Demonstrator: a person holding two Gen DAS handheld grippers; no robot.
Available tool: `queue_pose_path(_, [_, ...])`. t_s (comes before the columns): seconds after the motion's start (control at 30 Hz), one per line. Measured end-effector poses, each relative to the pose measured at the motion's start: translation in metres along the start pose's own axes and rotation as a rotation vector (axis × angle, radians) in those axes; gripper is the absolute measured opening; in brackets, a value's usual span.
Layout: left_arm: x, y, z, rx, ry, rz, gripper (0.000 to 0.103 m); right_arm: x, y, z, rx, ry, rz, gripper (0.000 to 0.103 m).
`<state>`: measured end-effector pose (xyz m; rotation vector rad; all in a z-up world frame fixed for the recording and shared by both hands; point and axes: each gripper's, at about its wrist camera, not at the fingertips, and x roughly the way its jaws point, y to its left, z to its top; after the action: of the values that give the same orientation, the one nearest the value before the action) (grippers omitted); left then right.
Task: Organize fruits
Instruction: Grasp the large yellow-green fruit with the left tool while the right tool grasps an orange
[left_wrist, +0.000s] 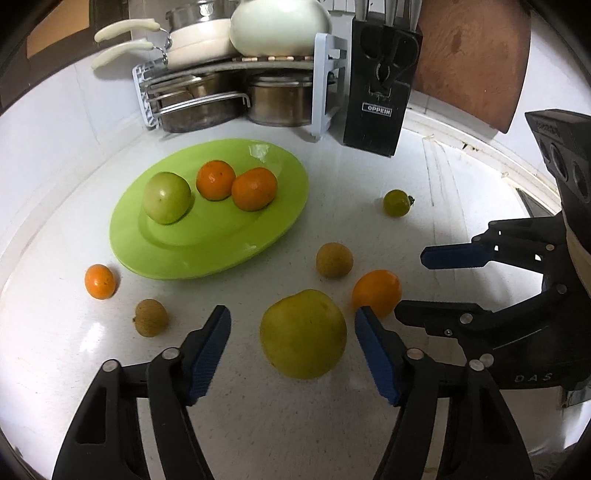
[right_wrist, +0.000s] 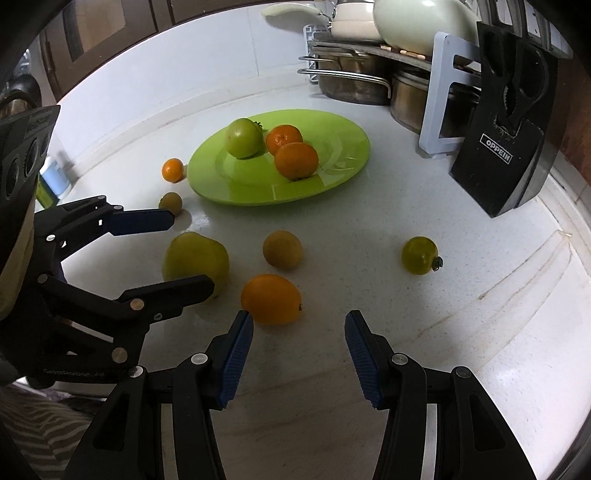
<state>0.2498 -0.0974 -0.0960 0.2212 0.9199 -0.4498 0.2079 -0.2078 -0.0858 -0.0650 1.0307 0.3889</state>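
Left gripper (left_wrist: 293, 325) spread wide, its blue pads either side of the big yellow-green fruit (left_wrist: 303, 334) at lower centre of the left wrist view, neither pad touching. Right gripper (right_wrist: 299, 325) also wide apart, holding nothing; an orange fruit (right_wrist: 271, 299) lies just off its left pad. The green plate (left_wrist: 273, 229), centre-left, carries a green fruit (left_wrist: 167, 197) and two oranges (left_wrist: 236, 184). Small fruits lie scattered on the white counter (left_wrist: 461, 177). A black knife block (left_wrist: 376, 88) stands at upper right, bare counter right of the plate.
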Motion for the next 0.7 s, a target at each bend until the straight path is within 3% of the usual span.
queue_pose_path(0.2, [0.006,0.003,0.000,-0.028,0.025,-0.047,0.049,0.005,0.002,0.003,-0.012,0.003,0.016,0.053])
queue_pose_path(0.67, [-0.012,0.012,-0.005,-0.038,0.011,0.008,0.049,0.021,0.010,0.016,-0.032,0.020,0.032,0.052])
queue_pose_path(0.7, [-0.011,0.013,-0.005,-0.043,0.011,0.011,0.049,0.023,0.010,0.017,-0.034,0.023,0.034,0.049])
